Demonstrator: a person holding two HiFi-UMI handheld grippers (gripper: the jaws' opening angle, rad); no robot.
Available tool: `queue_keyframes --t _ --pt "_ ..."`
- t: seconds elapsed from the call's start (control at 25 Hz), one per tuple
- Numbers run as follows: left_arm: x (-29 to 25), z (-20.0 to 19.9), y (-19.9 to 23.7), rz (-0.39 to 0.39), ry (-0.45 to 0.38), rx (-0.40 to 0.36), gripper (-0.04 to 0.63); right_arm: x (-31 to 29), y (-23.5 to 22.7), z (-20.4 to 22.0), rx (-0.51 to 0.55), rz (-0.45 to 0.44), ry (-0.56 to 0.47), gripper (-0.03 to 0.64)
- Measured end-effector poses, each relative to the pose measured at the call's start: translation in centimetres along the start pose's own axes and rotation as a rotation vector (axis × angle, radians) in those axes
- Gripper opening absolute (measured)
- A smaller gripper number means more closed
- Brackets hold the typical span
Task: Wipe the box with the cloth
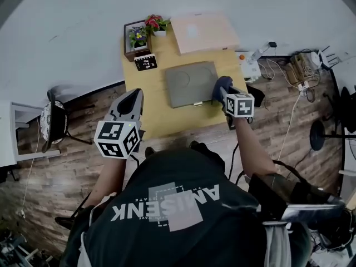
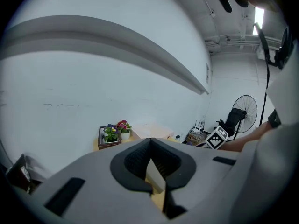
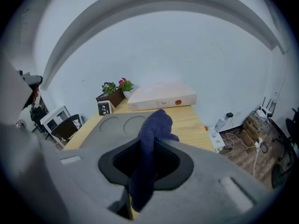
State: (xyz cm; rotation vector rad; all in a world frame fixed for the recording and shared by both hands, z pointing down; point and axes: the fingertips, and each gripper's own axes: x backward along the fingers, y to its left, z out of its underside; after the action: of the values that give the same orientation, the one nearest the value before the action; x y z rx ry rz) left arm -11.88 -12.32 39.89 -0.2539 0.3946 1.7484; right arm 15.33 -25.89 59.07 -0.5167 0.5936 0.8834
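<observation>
Head view shows my right arm stretched forward over the table (image 1: 153,124), with my right gripper (image 1: 224,95) clamped on the dark blue cloth (image 1: 219,84) at the right edge of the grey box (image 1: 186,82), which lies mid-table. I can't tell whether the cloth touches the box. My left gripper (image 1: 133,97) hangs raised at the table's left edge, apart from the box and pointing ahead; the left gripper view shows its jaws meeting at the tips around nothing.
</observation>
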Motion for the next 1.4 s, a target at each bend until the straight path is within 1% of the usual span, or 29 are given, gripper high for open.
queue_keyframes --t 0.12,0.24,0.32,0.4,0.56,0.64,0.76,0.88,1.0,1.12,1.4 --pt "-0.2 0.0 -0.7 -0.026 0.005 0.007 0.000 -1.3 -0.6 1.7 0.020 -0.009 0.039 0.071" --pt "0.1 -0.2 -1.0 -0.032 0.012 0.009 0.000 -2.1 -1.0 3.3 0.020 0.009 0.074 0.071" --pt "0.1 -0.4 -0.8 -0.035 0.018 -0.003 0.000 -2.2 -0.8 3.3 0.051 0.024 0.066 0.071" --pt "0.3 -0.4 -0.9 -0.015 0.015 0.000 0.000 -2.3 -0.7 3.3 0.086 0.031 0.068 0.071" --pt "0.9 -0.6 -0.5 -0.007 0.002 -0.017 0.000 -2.6 -0.9 3.3 0.057 0.060 0.083 0.071" --pt "1.2 -0.5 0.1 -0.013 0.003 -0.021 0.000 -2.5 -0.7 3.2 0.072 0.091 0.084 0.071" --pt "2.2 0.1 1.3 -0.027 0.014 -0.018 0.000 -2.6 0.2 3.5 0.109 0.113 0.099 0.071" --pt "3.2 0.6 2.3 -0.025 0.018 -0.004 0.000 -2.6 1.2 3.6 0.134 0.126 0.119 0.070" --pt "4.5 0.9 3.4 -0.029 0.010 -0.003 0.000 -3.1 3.3 3.7 0.138 0.099 0.125 0.069" --pt "5.6 1.1 4.5 -0.052 -0.009 -0.004 0.000 -3.5 4.9 3.9 0.134 0.100 0.120 0.069" --pt "6.9 1.5 5.5 -0.031 -0.011 0.006 0.000 -4.1 8.6 4.1 0.153 0.088 0.134 0.069"
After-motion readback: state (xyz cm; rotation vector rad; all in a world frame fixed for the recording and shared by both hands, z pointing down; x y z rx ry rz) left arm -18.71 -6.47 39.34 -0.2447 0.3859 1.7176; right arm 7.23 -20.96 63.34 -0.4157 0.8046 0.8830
